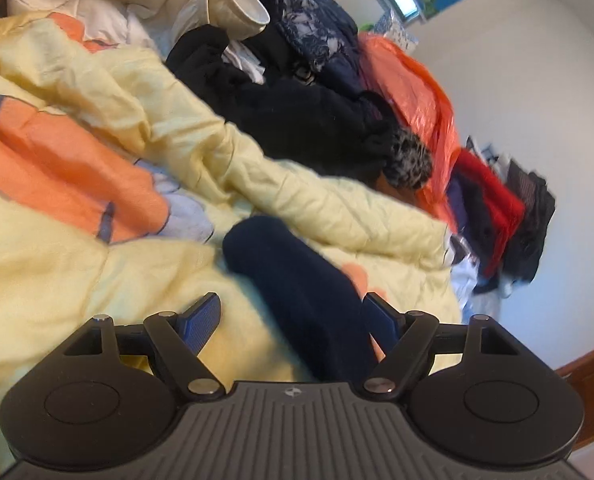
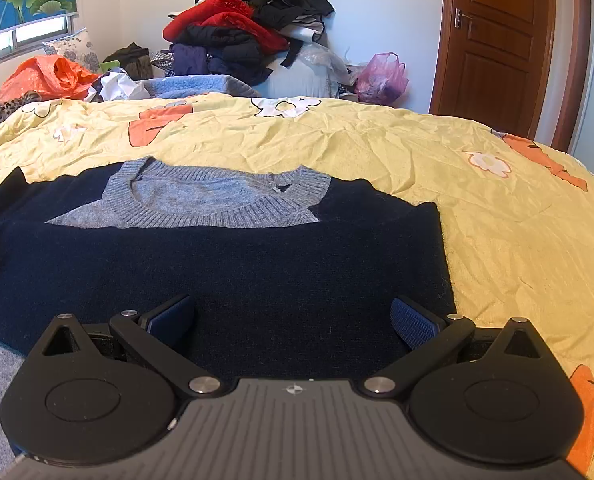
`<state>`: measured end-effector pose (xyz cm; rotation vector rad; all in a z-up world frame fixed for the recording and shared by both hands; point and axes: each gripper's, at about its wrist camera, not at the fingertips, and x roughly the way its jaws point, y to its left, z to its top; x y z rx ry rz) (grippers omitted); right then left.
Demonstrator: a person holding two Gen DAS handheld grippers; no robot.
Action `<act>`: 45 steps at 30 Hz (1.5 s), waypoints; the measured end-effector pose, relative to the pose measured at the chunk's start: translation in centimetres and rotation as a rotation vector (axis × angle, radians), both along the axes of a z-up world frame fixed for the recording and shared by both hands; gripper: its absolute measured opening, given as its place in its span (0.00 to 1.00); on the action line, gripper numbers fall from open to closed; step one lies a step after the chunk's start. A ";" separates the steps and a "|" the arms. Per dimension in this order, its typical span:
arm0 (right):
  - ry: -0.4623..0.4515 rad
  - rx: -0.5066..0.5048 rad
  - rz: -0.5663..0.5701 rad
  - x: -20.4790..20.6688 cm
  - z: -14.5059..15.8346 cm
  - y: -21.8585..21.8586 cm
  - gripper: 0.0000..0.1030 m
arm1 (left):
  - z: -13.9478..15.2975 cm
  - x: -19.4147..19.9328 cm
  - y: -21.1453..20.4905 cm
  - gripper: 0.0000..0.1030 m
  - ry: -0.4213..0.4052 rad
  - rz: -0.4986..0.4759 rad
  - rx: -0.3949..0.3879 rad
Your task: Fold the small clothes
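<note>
A small navy knitted sweater with a grey ribbed collar lies flat, collar up, on the bed's yellow quilt printed with orange carrots, one navy sleeve trailing out toward the left side. The right claw hovers wide and empty over the sweater's lower body, and the left claw is also wide, the sleeve passing between its pads without being pinched. To fold well, I'd pinch the sleeve near its cuff, carry it straight across the chest, and keep the body smooth.
</note>
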<state>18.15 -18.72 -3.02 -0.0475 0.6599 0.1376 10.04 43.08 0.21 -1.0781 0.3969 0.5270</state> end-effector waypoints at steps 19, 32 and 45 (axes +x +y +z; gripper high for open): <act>0.000 0.006 -0.001 0.2 0.0 0.0 1.00 | 10.3 5.3 -19.8 0.04 0.021 -0.343 0.837; -0.009 0.087 -0.008 0.1 0.1 -0.9 1.00 | 0.5 -0.3 -46.4 0.10 0.020 -1.159 1.242; 0.023 0.084 0.012 0.3 0.5 -0.8 1.00 | 1.2 -4.3 -37.1 0.98 0.083 -0.876 0.718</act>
